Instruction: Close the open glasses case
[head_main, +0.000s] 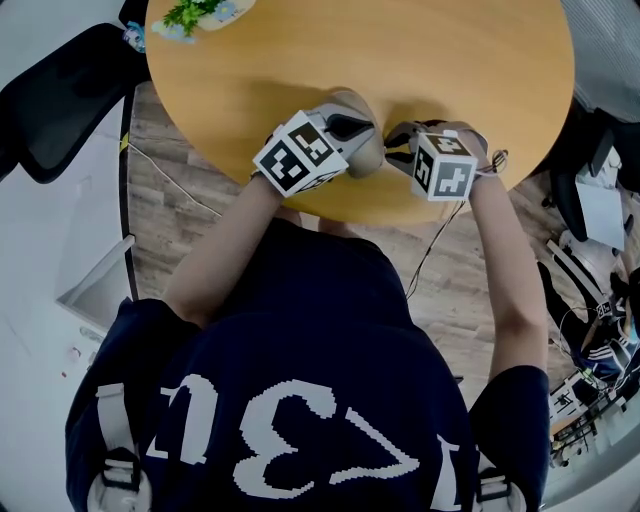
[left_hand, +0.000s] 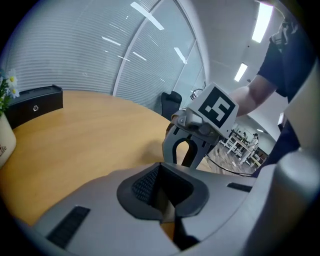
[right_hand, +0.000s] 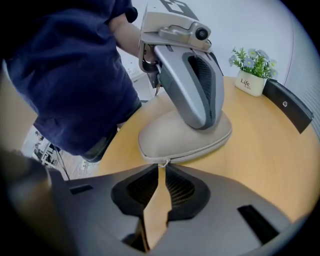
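A beige zip-up glasses case lies near the front edge of the round wooden table, its two halves together. In the head view the case shows between the two grippers. My left gripper rests tip-down on top of the case with its jaws together. My right gripper points at the case's near end. Its jaws stand a narrow gap apart, and the small zip pull sits just ahead of the tips. Nothing is pressed between the pads. The left gripper view shows the right gripper close in front.
A white pot with a green plant and a long black box stand at the table's far side. A dark chair stands left of the table. Cables lie on the wood floor under my arms.
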